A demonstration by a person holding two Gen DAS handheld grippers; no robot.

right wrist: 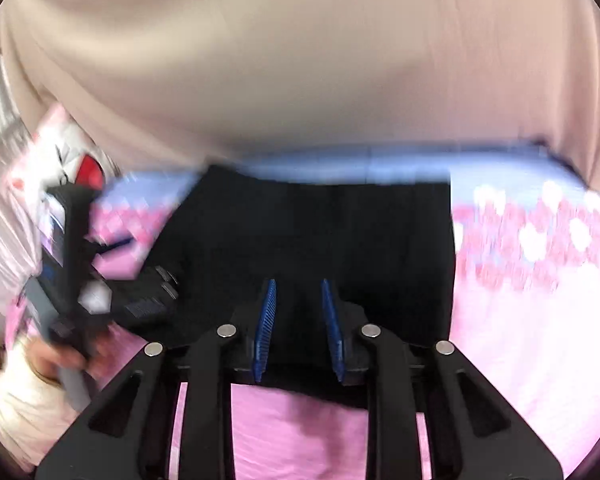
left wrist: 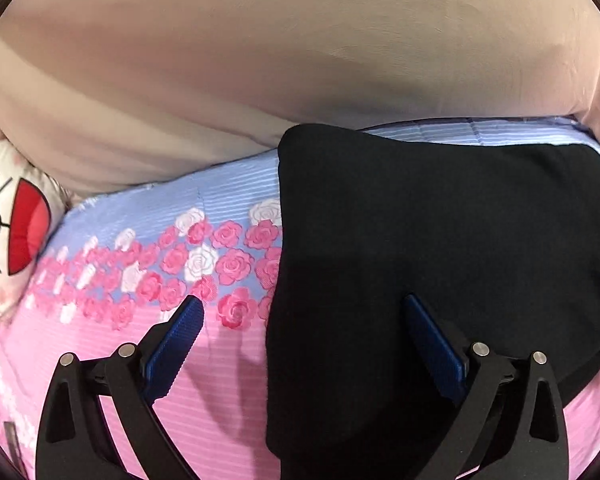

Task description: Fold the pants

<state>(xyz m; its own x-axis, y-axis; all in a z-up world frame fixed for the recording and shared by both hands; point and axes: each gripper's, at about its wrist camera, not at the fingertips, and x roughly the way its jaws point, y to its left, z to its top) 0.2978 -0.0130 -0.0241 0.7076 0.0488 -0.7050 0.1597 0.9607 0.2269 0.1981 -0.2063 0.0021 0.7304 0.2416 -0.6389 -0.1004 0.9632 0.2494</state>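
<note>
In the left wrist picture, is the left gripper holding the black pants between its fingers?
No, the left gripper stands wide open, and the black pants lie flat on the bedsheet with nothing pinched.

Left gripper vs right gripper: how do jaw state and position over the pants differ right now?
The left gripper has its jaws spread wide; the right gripper has them much closer, a narrow gap showing. The left straddles the black pants' left edge, one finger over the floral bedsheet; the right sits wholly over the pants, near the front edge. Both have blue pads and hold no cloth.
</note>
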